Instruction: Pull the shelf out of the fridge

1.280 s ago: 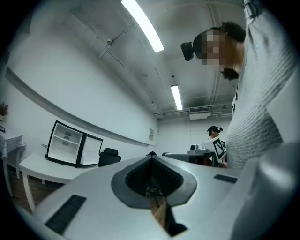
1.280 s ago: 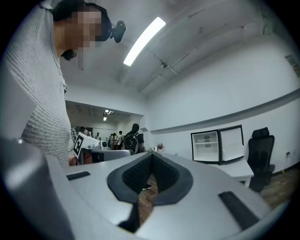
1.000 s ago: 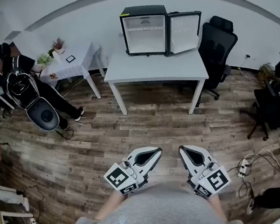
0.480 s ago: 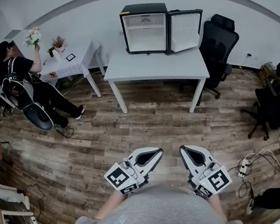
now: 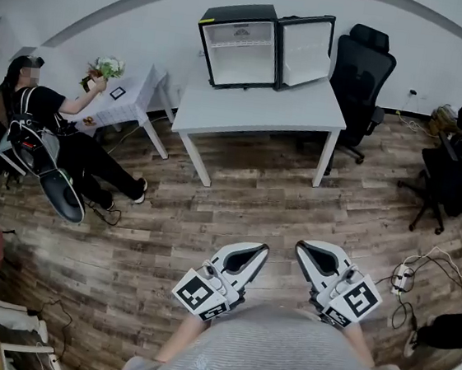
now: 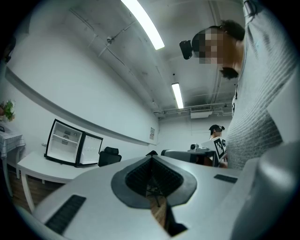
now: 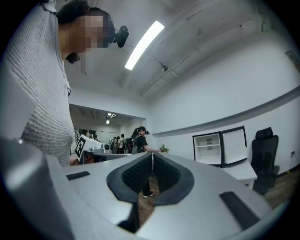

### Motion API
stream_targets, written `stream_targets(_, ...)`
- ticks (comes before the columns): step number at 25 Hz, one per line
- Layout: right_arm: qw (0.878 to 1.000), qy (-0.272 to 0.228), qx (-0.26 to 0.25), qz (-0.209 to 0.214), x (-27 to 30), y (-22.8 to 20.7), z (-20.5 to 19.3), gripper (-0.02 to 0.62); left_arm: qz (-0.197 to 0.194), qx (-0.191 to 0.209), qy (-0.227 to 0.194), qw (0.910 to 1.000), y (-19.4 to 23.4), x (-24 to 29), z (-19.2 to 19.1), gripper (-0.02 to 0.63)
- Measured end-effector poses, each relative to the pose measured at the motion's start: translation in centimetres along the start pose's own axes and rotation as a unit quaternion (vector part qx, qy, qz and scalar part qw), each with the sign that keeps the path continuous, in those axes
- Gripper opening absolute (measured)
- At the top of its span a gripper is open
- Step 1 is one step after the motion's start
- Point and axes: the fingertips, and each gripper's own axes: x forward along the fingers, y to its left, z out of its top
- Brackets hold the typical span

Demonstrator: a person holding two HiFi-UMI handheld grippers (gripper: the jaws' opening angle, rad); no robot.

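Observation:
A small black fridge (image 5: 240, 47) stands on the white table (image 5: 265, 108) across the room, its door (image 5: 304, 51) swung open to the right. A thin white shelf (image 5: 241, 50) crosses its white inside. The fridge also shows far off in the left gripper view (image 6: 65, 146) and the right gripper view (image 7: 219, 146). My left gripper (image 5: 258, 250) and right gripper (image 5: 302, 248) are held close to my body, far from the fridge, over the wooden floor. Both are shut with nothing between the jaws.
A black office chair (image 5: 361, 75) stands right of the table. A seated person (image 5: 50, 139) at the left holds flowers (image 5: 106, 67) by a small white side table (image 5: 124, 101). More chairs (image 5: 447, 176) and cables with a power strip (image 5: 404, 277) lie at the right.
The seated person at the left has lowered the flowers towards the side table and leaned back. My two grippers have stayed put.

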Motion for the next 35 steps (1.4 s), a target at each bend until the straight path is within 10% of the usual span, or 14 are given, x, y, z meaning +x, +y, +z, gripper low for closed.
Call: stream_targets(35, 1.0, 0.001, 0.018, -0.004, -1.8, -3.9, -0.3, 0.012, 0.009, 0.004, 0.008, 0.9999, -0.9, 3.2, -1.2, 0.011)
